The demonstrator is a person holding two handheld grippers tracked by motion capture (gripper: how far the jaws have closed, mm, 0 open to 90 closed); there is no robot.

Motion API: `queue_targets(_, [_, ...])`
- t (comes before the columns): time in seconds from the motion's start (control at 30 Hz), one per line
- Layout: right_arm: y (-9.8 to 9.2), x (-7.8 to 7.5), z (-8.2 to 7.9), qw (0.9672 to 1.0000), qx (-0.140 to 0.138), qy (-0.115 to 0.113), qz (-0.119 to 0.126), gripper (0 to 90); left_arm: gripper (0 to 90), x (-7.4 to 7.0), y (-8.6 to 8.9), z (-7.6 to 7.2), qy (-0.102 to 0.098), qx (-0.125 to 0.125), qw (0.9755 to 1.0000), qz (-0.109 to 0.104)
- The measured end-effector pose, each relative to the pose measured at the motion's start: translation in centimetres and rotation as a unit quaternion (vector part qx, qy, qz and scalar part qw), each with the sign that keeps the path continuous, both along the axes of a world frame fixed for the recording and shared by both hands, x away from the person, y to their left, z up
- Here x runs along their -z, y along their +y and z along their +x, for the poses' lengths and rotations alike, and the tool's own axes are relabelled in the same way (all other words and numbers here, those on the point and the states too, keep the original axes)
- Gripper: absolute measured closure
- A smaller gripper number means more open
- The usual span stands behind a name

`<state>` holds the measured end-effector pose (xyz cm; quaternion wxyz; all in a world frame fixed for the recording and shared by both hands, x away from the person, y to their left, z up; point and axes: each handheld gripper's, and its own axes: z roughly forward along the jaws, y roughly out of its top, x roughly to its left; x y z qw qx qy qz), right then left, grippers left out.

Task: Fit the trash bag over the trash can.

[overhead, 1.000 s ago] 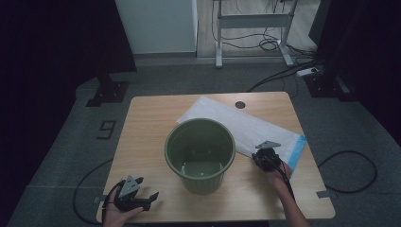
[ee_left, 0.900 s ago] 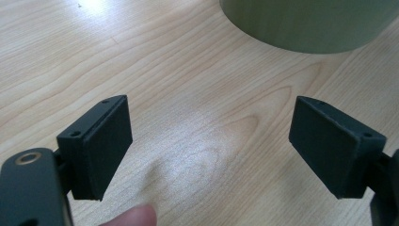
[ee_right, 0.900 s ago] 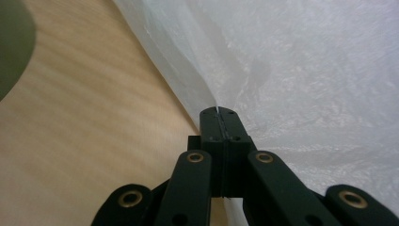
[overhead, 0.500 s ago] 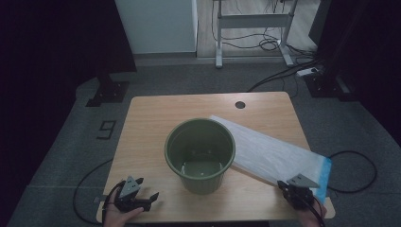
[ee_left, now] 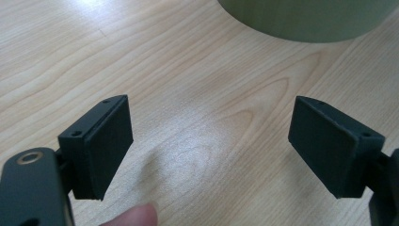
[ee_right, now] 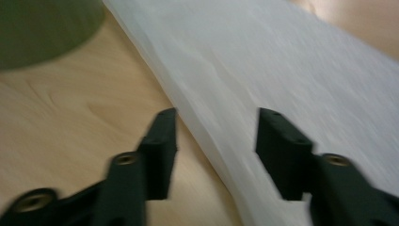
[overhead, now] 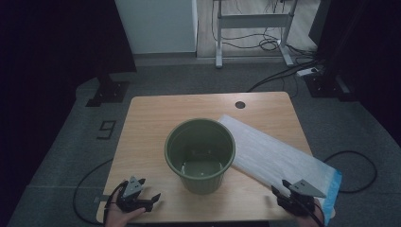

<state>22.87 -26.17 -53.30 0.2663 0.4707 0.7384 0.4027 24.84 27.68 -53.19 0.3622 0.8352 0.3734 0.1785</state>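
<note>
A dark green bucket [overhead: 200, 153] stands upright and empty in the middle of the wooden table [overhead: 151, 123]. To its right a long white bag [overhead: 274, 158] with a blue end lies flat, slanting toward the near right corner. My right gripper [overhead: 282, 196] is at that corner; its jaws have just been opening. In the right gripper view, the right gripper [ee_right: 216, 136] is open over the bag's [ee_right: 282, 61] long edge without pressing it, the bucket [ee_right: 42, 28] at upper left. My left gripper [overhead: 152, 200] rests at the near left, open [ee_left: 209, 141] over bare wood, the bucket [ee_left: 306, 19] ahead.
The bag's blue end [overhead: 333, 189] hangs over the table's near right corner. A round cable hole [overhead: 240, 104] sits near the far edge. Cables trail on the grey floor on both sides, and a desk frame [overhead: 250, 21] stands behind.
My right gripper pulled the bag toward the near right corner, then opened and let it go. The left gripper stayed where it was.
</note>
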Motion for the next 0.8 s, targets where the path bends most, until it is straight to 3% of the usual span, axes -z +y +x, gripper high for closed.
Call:
queue_targets(0.07, [1.5, 0.0, 1.1, 0.9999, -0.008, -0.004, -0.007, 32.9, 13.8, -0.1, 0.0, -0.1, -0.001, -0.001, 1.0, -0.001])
queue_targets(0.13, [3.3, 0.2, 3.2, 0.9997, -0.02, 0.01, -0.008, 29.5, 13.8, -0.1, 0.0, -0.1, -0.002, -0.001, 1.0, 0.001])
queue_targets(0.17, [3.3, 0.2, 3.2, 0.9997, -0.02, 0.01, -0.008, 29.5, 13.8, -0.1, 0.0, -0.1, -0.001, -0.001, 1.0, 0.002])
queue_targets(0.3, [5.9, 0.6, 5.6, 0.9987, -0.042, 0.023, -0.017, 28.4, 13.8, 0.3, 0.0, 0.2, 0.005, 0.003, 0.9999, 0.011])
queue_targets(0.4, [7.0, 0.9, 6.9, 0.9982, -0.042, 0.031, -0.028, 28.4, 13.8, 0.5, 0.0, 0.1, 0.008, 0.003, 0.9998, 0.017])
queue_targets(0.63, [7.8, 1.6, 8.2, 0.9973, -0.029, 0.046, -0.05, 32.4, 13.8, 0.3, 0.3, -0.1, 0.006, -0.002, 0.9999, 0.013])
queue_targets(0.67, [7.6, 1.9, 8.4, 0.997, -0.019, 0.054, -0.051, 34.0, 13.8, 0.4, 0.3, -0.1, 0.006, -0.002, 0.9999, 0.014])
queue_targets(0.8, [7.1, 2.0, 8.5, 0.9976, -0.008, 0.055, -0.042, 38.8, 13.8, 0.4, 0.1, 0.0, 0.008, 0.0, 0.9998, 0.017])
